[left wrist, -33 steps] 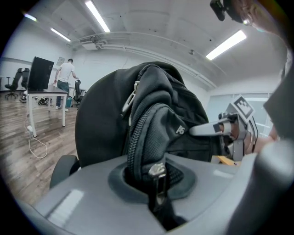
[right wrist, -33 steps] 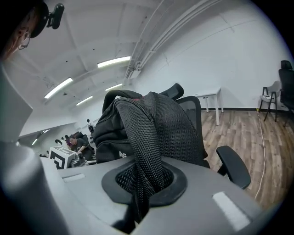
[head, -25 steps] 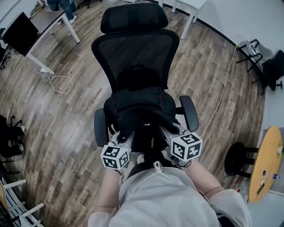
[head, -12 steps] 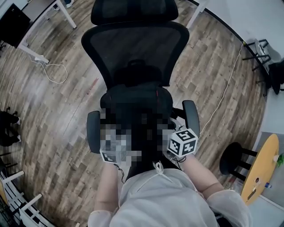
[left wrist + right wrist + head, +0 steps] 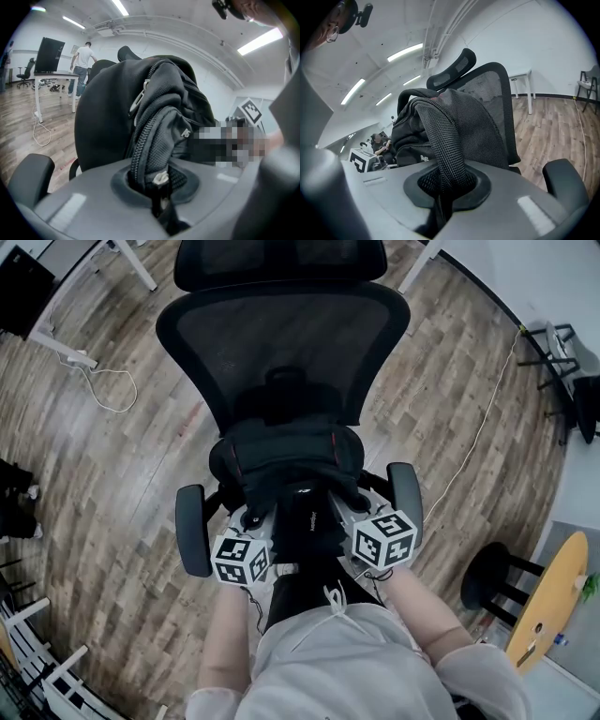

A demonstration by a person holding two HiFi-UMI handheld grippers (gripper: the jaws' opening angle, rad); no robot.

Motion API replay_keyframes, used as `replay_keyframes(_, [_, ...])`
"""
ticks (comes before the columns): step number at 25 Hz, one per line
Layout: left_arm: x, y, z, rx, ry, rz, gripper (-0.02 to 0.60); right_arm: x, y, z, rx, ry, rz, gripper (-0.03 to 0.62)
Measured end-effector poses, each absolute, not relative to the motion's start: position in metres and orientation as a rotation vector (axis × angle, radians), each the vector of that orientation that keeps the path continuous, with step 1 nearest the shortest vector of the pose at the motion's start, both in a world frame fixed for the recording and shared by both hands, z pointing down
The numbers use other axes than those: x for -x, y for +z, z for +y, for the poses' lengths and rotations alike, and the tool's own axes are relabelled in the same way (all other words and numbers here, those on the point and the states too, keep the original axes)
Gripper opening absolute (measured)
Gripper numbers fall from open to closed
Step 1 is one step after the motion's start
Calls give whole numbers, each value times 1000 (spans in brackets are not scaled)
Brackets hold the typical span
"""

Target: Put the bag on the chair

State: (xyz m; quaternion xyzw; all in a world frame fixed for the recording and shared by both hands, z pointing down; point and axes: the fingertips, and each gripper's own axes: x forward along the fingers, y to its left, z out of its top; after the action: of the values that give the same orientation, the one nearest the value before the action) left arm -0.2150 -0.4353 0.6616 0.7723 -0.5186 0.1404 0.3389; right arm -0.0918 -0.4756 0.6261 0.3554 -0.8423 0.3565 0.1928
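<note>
A black backpack (image 5: 286, 460) lies over the seat of a black mesh office chair (image 5: 281, 343), between its two armrests. My left gripper (image 5: 251, 542) is shut on a padded strap of the bag (image 5: 154, 140), which runs down between its jaws. My right gripper (image 5: 361, 532) is shut on the other mesh strap (image 5: 445, 159) in the same way. Both grippers sit at the near edge of the seat, side by side, with the bag's bulk just beyond them against the backrest (image 5: 487, 108).
The chair's armrests (image 5: 191, 529) (image 5: 405, 499) flank the grippers. A desk leg and white cable (image 5: 94, 381) lie at far left on the wood floor. A black stool (image 5: 487, 577) and a round yellow table (image 5: 553, 606) stand at right. A person (image 5: 82, 61) stands by a desk.
The chair and bag have come closer under me; the bag now rests lower on the seat. Both grippers keep their hold on the straps.
</note>
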Motion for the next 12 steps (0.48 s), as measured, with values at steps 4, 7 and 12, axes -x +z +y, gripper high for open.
replay_keyframes(4, [217,672,-441,-1982,373,-1362,35,93,635,-483,-979,1016,-2365,18])
replay_keyframes(7, [219,678,-442,-1972,390,-1372,38,95,641,-486,-973,1022,-2365,23])
replay_keyframes(12, [220,685,-434,-1971,406,-1384,48,95,649,-483,-974,1022,-2368,43])
